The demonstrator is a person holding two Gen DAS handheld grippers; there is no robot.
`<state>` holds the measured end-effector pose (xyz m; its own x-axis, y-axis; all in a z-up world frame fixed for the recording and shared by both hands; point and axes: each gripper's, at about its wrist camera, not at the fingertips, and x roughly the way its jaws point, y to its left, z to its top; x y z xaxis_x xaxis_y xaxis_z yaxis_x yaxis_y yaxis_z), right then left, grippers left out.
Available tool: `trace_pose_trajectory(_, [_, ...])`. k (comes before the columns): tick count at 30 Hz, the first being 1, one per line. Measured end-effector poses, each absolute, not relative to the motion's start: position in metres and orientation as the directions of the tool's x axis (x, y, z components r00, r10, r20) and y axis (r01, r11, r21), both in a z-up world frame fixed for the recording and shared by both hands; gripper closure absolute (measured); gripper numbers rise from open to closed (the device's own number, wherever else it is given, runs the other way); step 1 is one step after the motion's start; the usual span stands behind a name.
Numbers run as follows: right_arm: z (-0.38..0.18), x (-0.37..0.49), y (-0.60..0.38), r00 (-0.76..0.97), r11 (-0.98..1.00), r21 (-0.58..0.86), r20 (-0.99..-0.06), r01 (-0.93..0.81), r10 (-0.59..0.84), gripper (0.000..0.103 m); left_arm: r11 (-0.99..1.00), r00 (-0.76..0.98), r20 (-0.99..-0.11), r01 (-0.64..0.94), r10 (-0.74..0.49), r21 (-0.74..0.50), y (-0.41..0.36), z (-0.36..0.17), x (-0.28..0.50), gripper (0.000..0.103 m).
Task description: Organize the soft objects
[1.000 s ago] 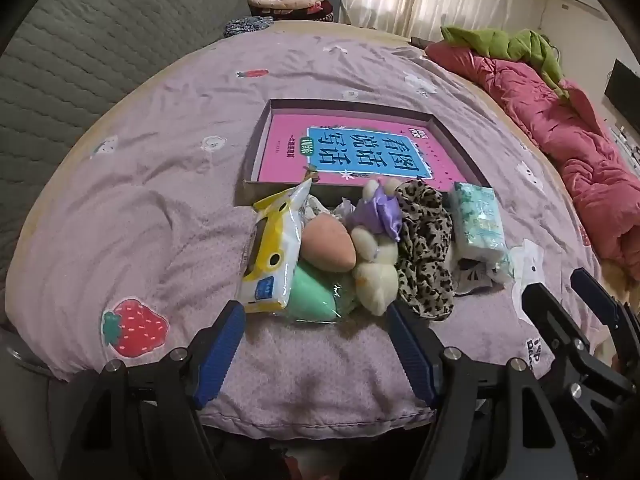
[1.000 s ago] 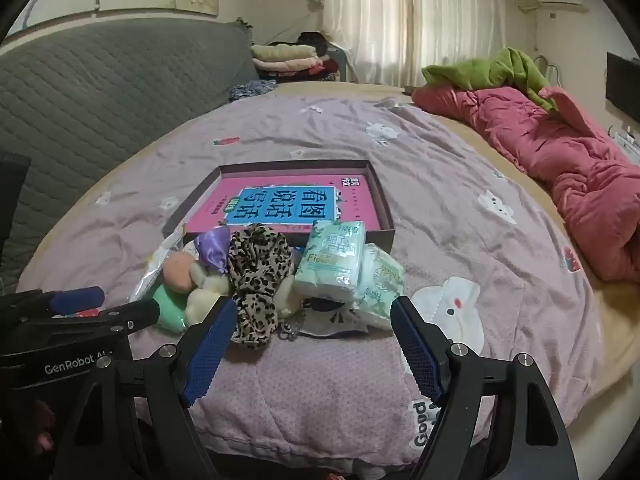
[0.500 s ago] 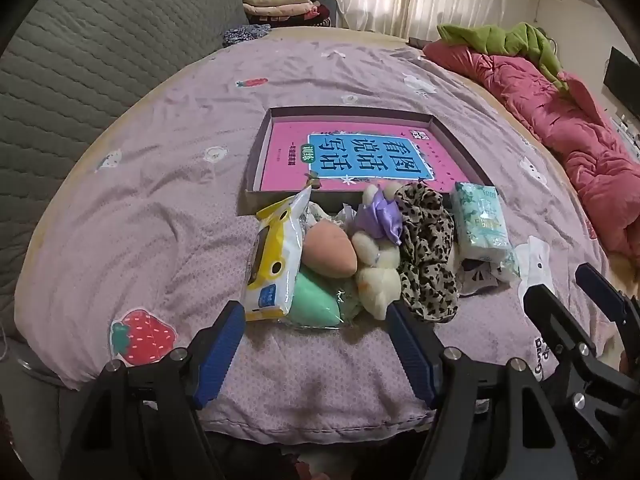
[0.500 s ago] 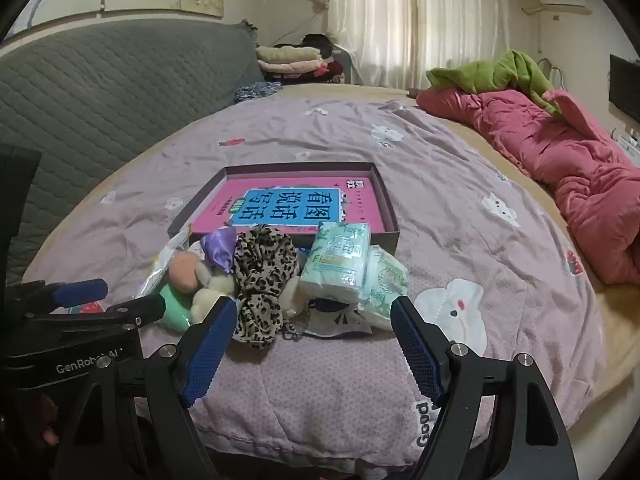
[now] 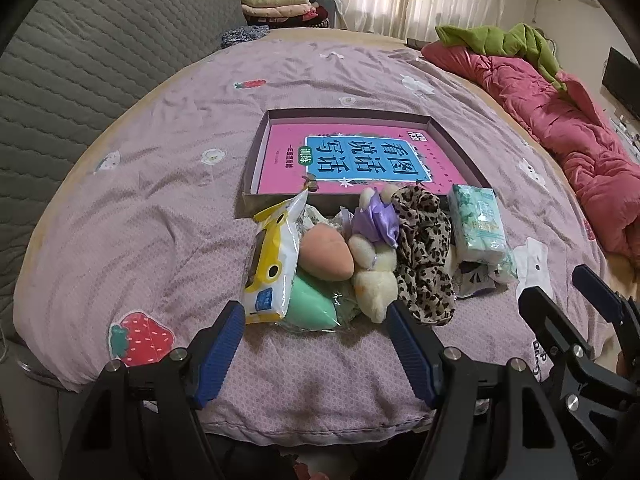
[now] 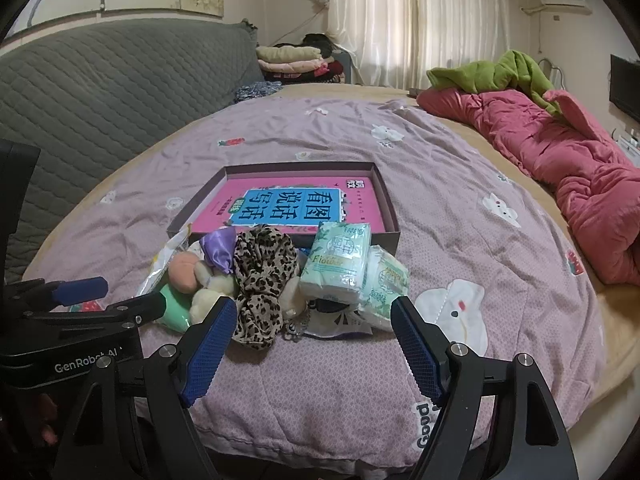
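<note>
Plainly legible writing is scarce: the left gripper (image 6: 80, 300), seen from the right wrist view, bears "GenRobot AI" on its black body, the upper tissue pack (image 6: 338, 262) reads "Flower", and the purple bedspread (image 6: 460, 240) shows "Good" near its front hem. Large Chinese characters fill the blue panel of the pink book (image 5: 352, 160) lying inside the shallow box (image 5: 256, 152).

Both tools hang past the near edge of the bed, empty, with their blue pads spread wide: the left gripper (image 5: 316, 344) faces the yellow wipes packet (image 5: 272, 264), the right gripper (image 6: 312, 340) faces the tissue packs.

All the soft things lie in one tight row just in front of the box's near wall, touching one another: wipes packet, peach sponge (image 5: 326, 254) on top of a green sponge (image 5: 310, 304), cream plush toy (image 5: 372, 276) with a purple bow (image 5: 378, 220), leopard scrunchie (image 5: 424, 256), then the tissue pack (image 5: 478, 224). Bare bedspread lies open on both sides of the row and beyond the box; a pink quilt (image 6: 560, 160) lines the far right edge.

Only the right wrist view shows the second tissue pack (image 6: 384, 280) clearly; only the left wrist view shows the strawberry print (image 5: 140, 338) at the hem.
</note>
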<state>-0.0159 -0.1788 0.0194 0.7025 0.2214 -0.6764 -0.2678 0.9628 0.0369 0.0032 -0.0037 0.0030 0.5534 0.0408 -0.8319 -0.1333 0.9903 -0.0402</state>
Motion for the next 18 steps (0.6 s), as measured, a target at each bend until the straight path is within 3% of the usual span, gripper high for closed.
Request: trace_pose_trajectory(18, [0.0199, -0.0159, -0.1767, 0.706, 0.96, 0.026, -0.672, -0.279, 0.223, 0.023, 0.991, 0.555, -0.831, -0.132, 0.046, -0.034, -0.0101, 0.0036, 0.0016, 0.031])
